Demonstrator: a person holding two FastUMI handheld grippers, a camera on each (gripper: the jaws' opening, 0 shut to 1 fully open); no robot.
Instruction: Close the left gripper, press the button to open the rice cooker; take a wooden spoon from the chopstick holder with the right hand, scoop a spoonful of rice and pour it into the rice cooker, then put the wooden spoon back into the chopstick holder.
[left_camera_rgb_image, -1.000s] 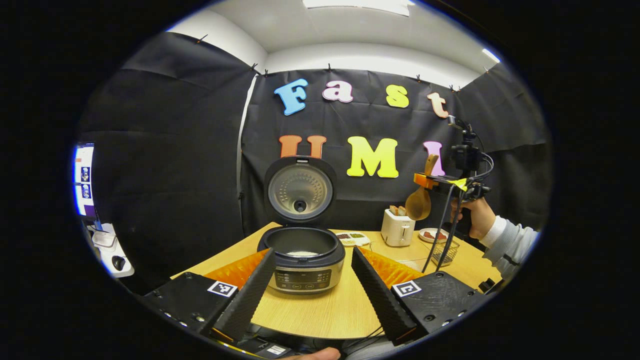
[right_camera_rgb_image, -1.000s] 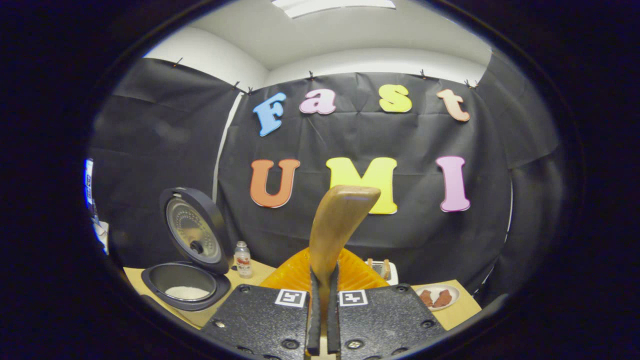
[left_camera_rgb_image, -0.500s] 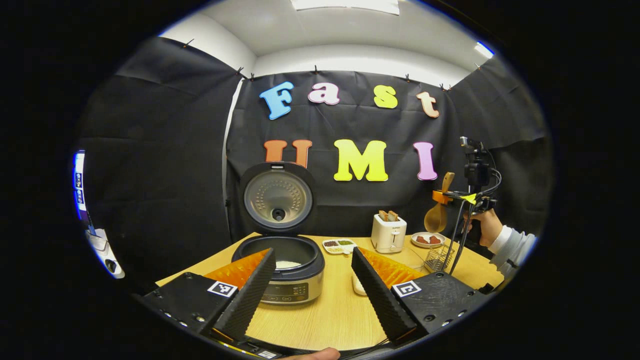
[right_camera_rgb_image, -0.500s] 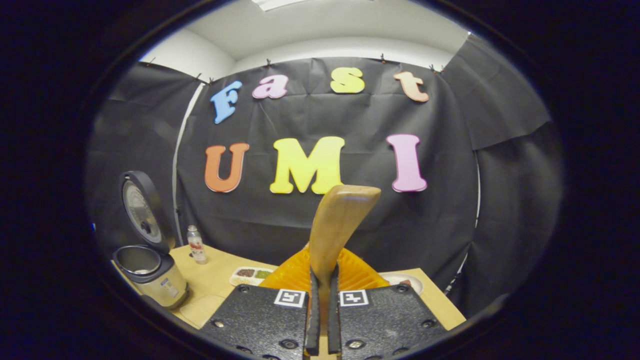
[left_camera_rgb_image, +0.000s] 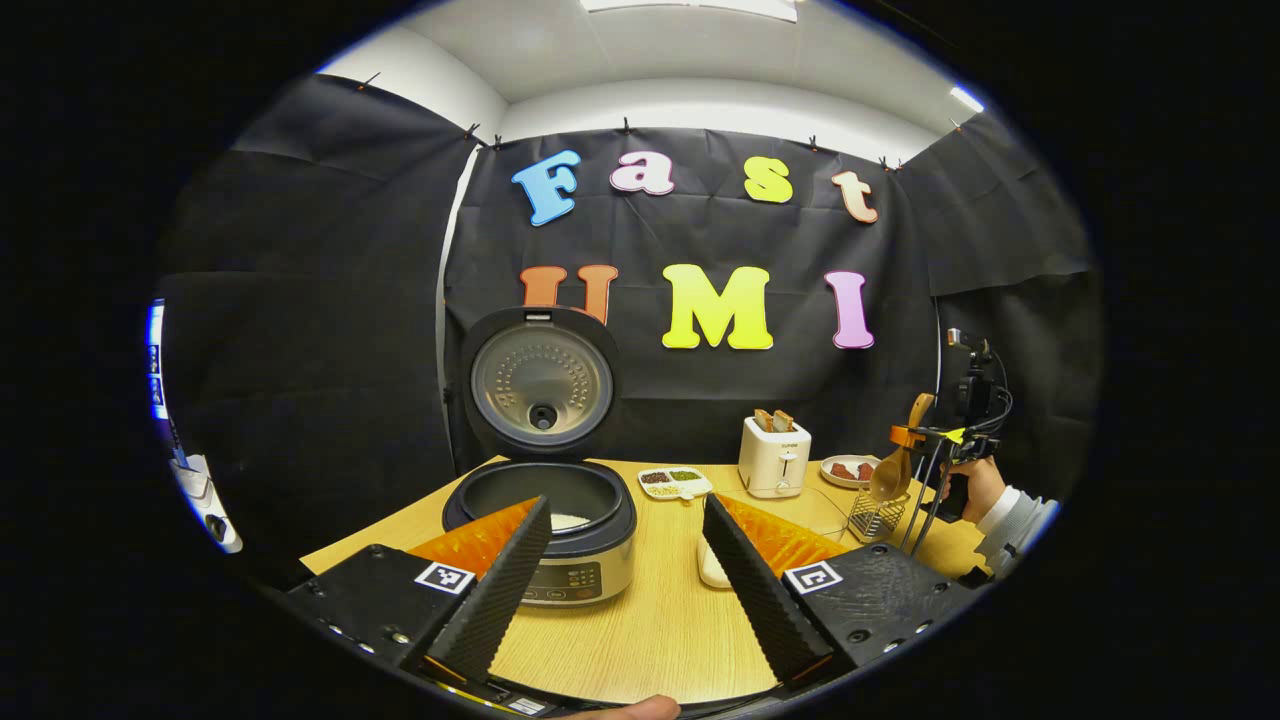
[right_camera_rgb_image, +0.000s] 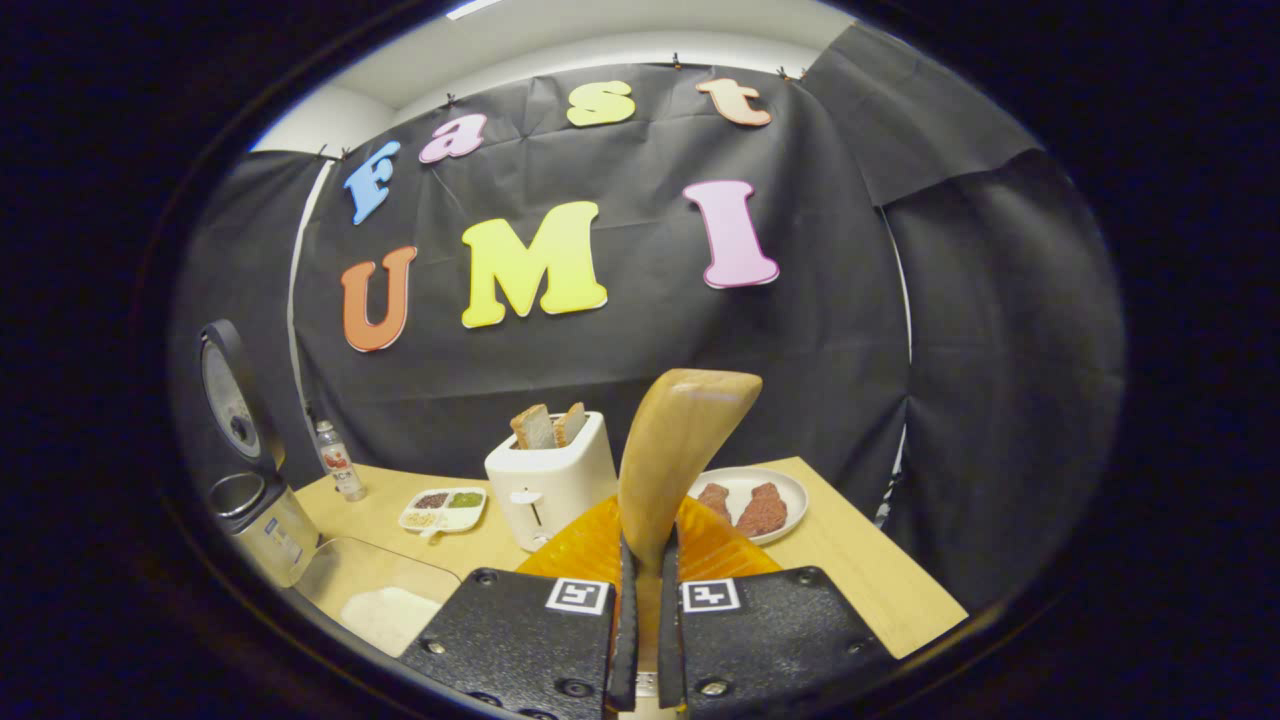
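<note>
While the right gripper (right_camera_rgb_image: 640, 640) pinches the smooth wooden spoon (right_camera_rgb_image: 672, 450) at center frame, its 2 ribbed jaws press the handle. The left gripper (left_camera_rgb_image: 625, 570) stands spread before the round rice cooker (left_camera_rgb_image: 545, 515).

At the bottom centre of the frame the right gripper (right_camera_rgb_image: 640, 640) clamps both fingers on the handle of the wooden spoon (right_camera_rgb_image: 675, 440), which rises upward to mid-frame. Behind it stand a white toaster (right_camera_rgb_image: 548, 488) holding bread slices and a plate (right_camera_rgb_image: 790, 495) with two reddish pieces. At the left edge sits the rice cooker (right_camera_rgb_image: 262, 525), lid raised, near a small bottle (right_camera_rgb_image: 340, 465) and a divided dish (right_camera_rgb_image: 442, 508) on the wooden table (right_camera_rgb_image: 860, 570).
</note>
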